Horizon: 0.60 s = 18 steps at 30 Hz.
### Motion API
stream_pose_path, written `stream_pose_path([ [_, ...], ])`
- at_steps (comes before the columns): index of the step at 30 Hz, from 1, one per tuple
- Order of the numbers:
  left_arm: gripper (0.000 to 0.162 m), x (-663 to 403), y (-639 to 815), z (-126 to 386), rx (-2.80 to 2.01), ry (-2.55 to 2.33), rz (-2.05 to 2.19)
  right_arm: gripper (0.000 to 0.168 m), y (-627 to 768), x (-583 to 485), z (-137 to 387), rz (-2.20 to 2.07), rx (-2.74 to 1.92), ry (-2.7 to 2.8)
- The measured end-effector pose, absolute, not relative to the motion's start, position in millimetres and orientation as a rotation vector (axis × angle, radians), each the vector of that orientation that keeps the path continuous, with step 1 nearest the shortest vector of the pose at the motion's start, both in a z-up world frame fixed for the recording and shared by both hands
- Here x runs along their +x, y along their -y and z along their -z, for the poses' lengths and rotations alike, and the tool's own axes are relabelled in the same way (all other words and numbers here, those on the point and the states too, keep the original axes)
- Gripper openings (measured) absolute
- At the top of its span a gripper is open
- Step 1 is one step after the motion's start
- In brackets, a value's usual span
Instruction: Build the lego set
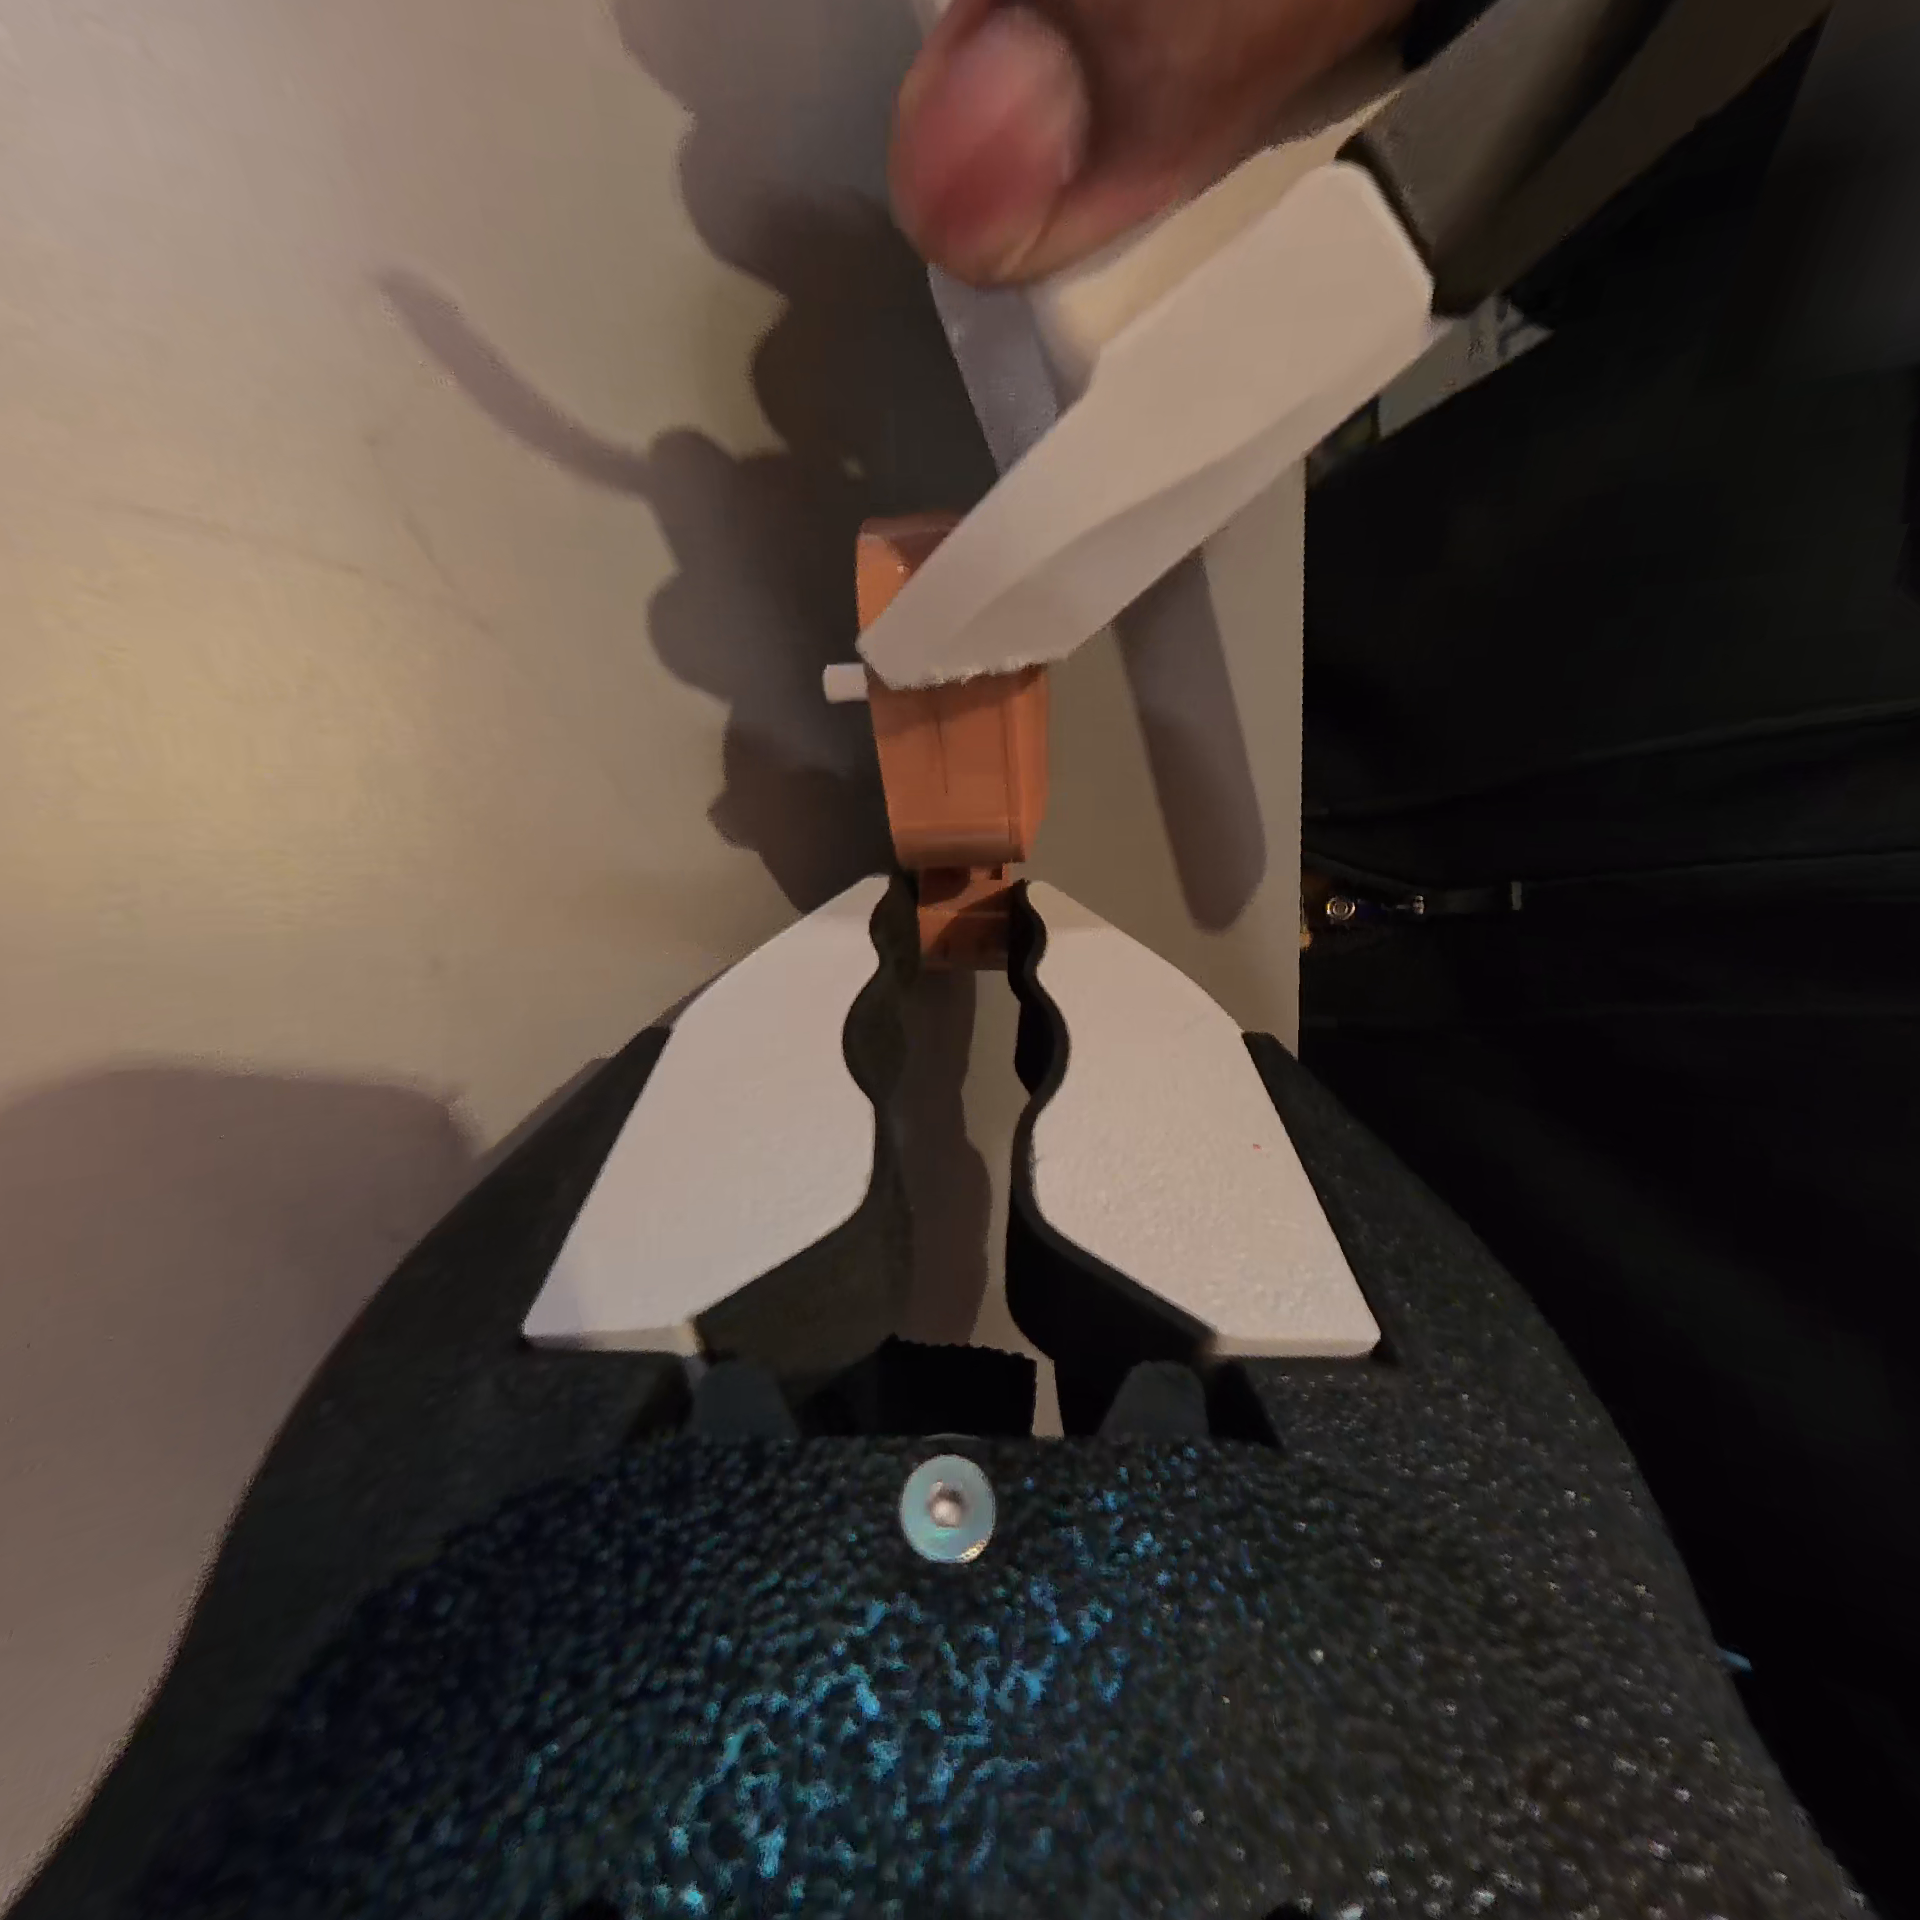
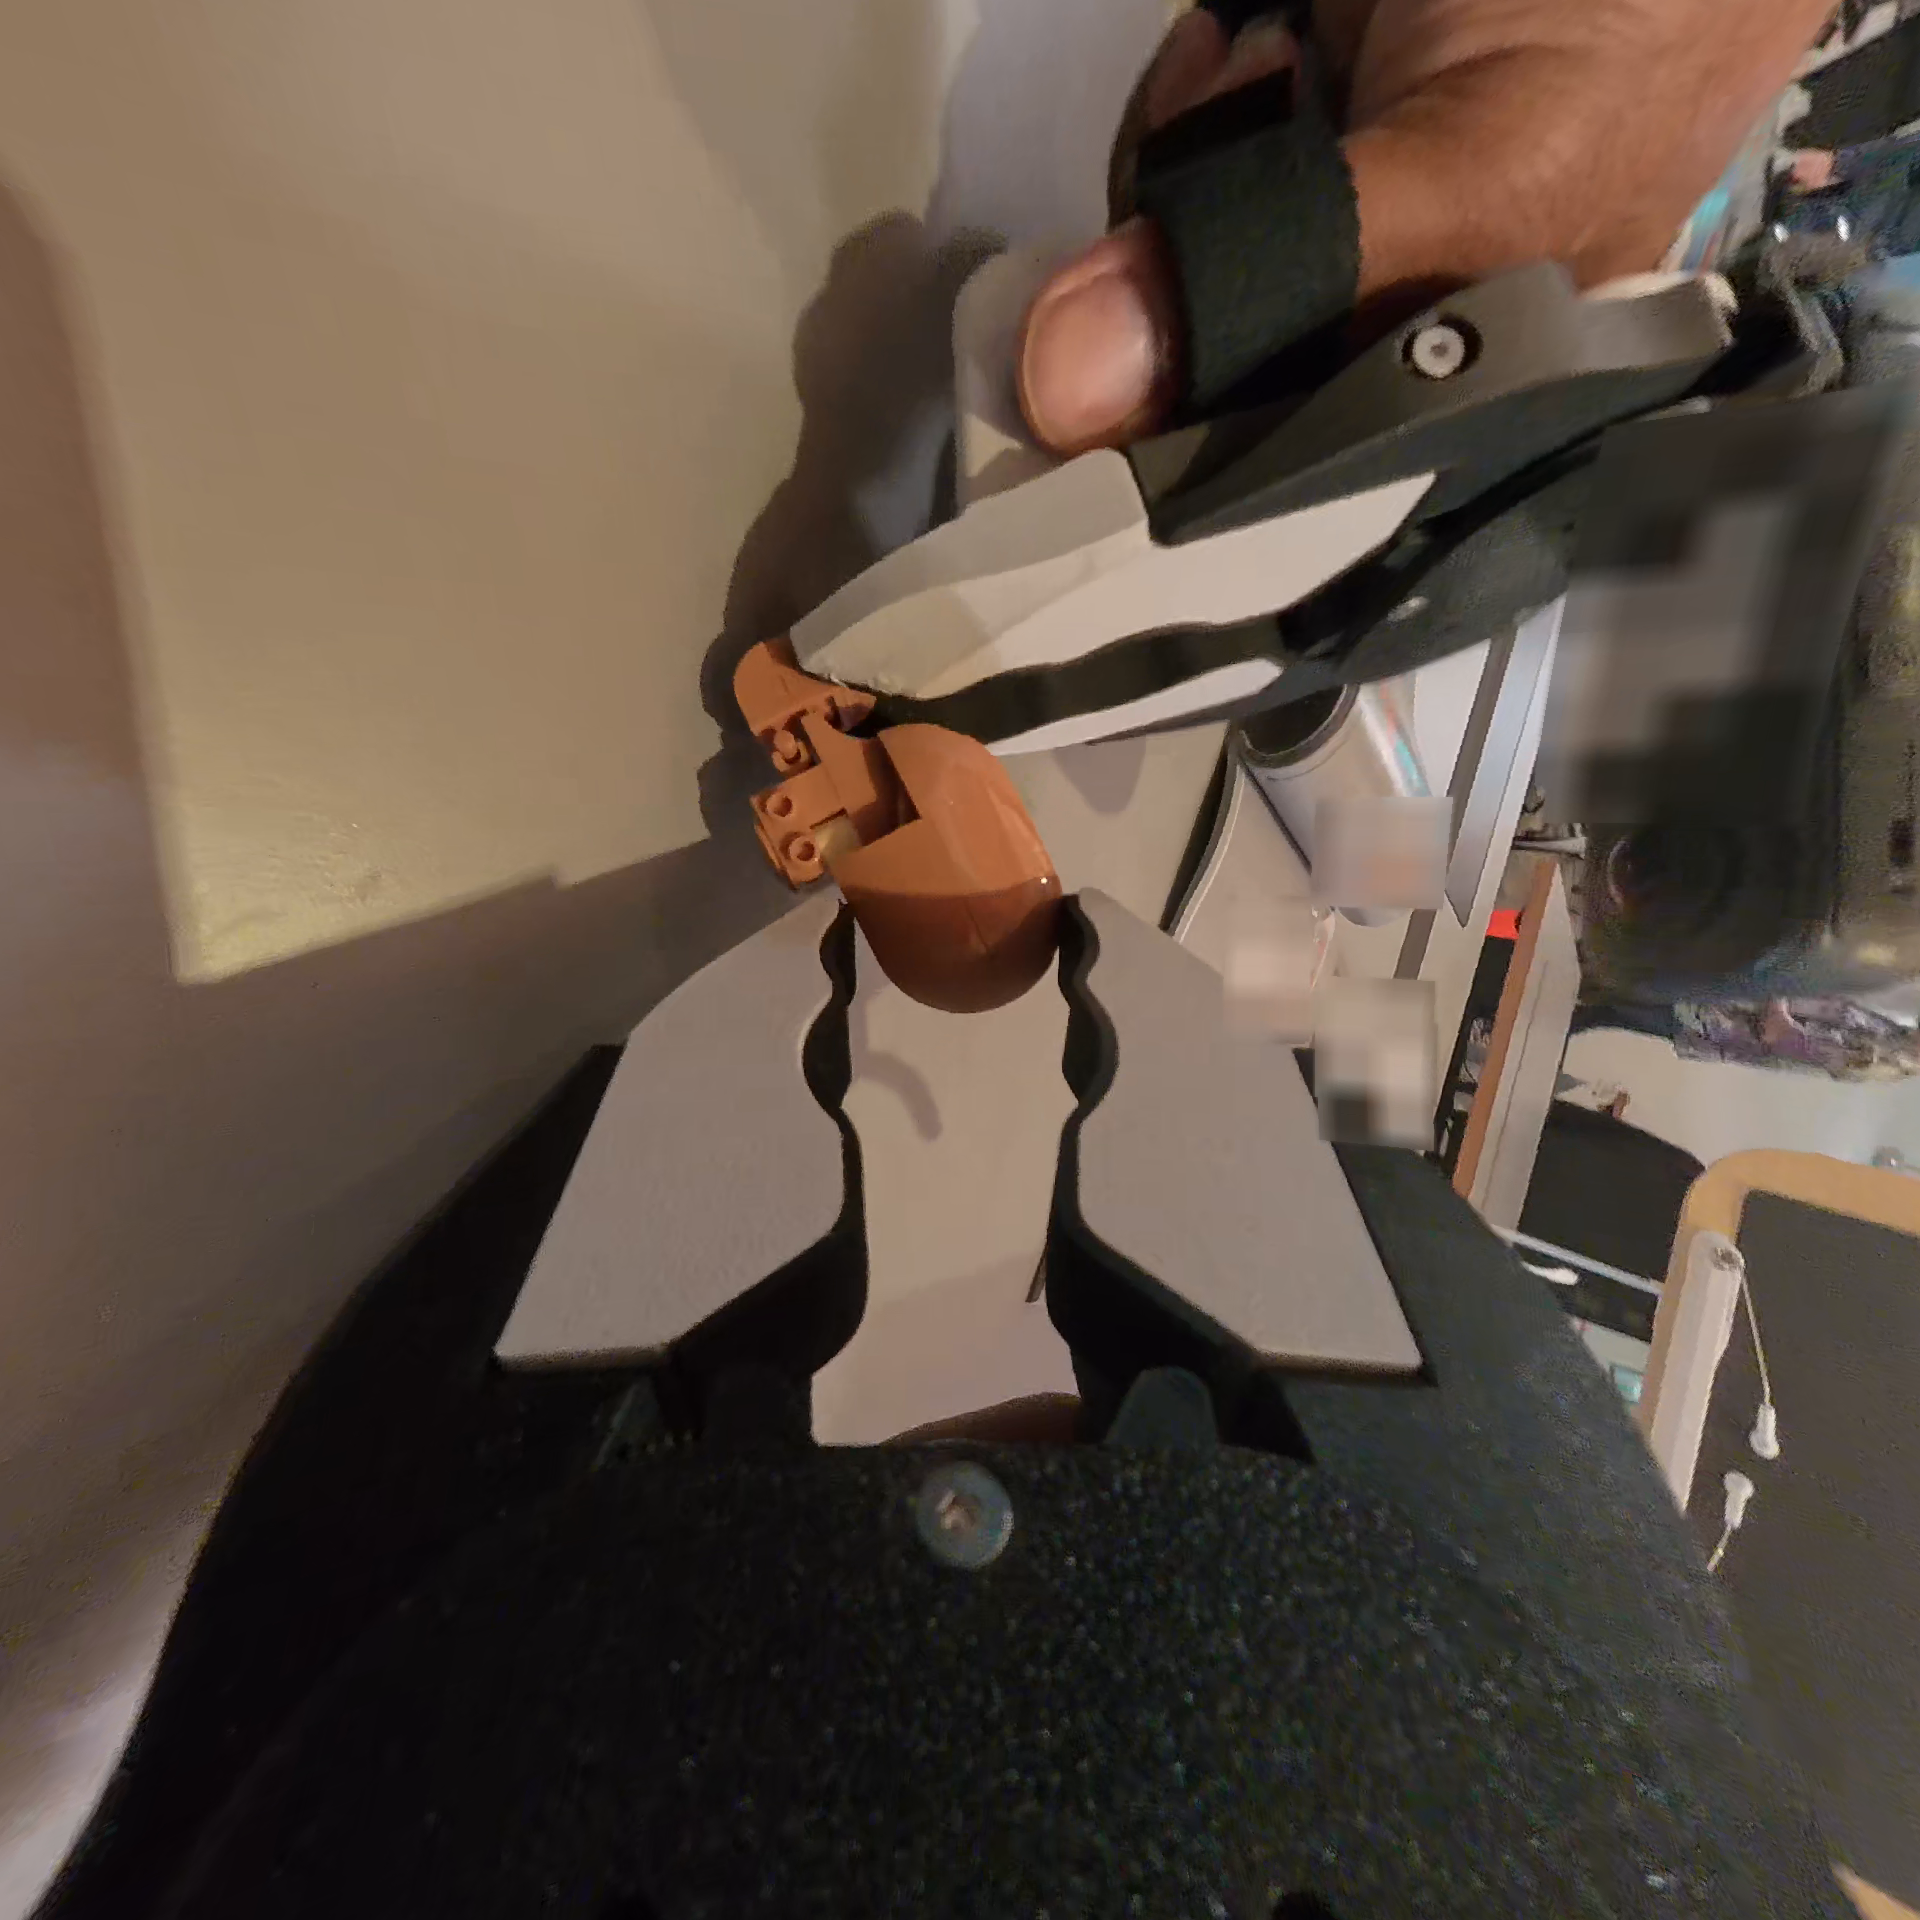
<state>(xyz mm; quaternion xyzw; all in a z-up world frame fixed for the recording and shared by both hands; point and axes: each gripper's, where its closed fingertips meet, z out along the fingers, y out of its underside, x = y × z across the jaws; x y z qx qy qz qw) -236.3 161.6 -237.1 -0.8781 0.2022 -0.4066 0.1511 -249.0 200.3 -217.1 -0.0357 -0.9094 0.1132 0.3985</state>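
A brown lego assembly is held in the air between both grippers, in front of a beige wall. It has a rounded body (image 2: 966, 914) and a small studded end (image 2: 800, 769). In the left wrist view my left gripper (image 1: 956, 904) is shut on the studded end (image 1: 961, 930), with the body (image 1: 951, 758) beyond it. A small white peg (image 1: 842, 683) sticks out of the assembly's side. My right gripper (image 2: 956, 925) is shut on the rounded body. Each gripper shows in the other's view, coming in from the upper right: the right one (image 1: 935, 665) and the left one (image 2: 842, 691).
A beige wall (image 1: 364, 623) stands close behind the assembly. A thumb (image 1: 987, 135) rests on the right gripper, and another thumb (image 2: 1091, 353) on the left one. A white shelf unit (image 2: 1351, 790) and a wood-framed black panel (image 2: 1808, 1351) are at the right. The gap from one gripper's tips to the other's is roughly 4 cm.
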Motion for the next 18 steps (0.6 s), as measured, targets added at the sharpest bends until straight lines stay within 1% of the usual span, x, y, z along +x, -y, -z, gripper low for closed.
stream_pose_path([
  [8, 0.017, -235.4, -162.5, 236.1, -2.441, -0.444, 1.101, 0.038, -201.6, -247.5, 216.9, -0.18, -0.194, 2.222],
  [14, 0.017, -233.7, -165.4, 235.0, -2.377, -0.313, 0.959, 0.038, -207.0, -243.4, 219.1, -0.093, -0.327, 2.125],
  [18, 0.017, -233.2, -167.2, 234.2, -2.334, -0.272, 0.839, 0.038, -209.2, -241.6, 221.9, -0.112, -0.399, 2.079],
])
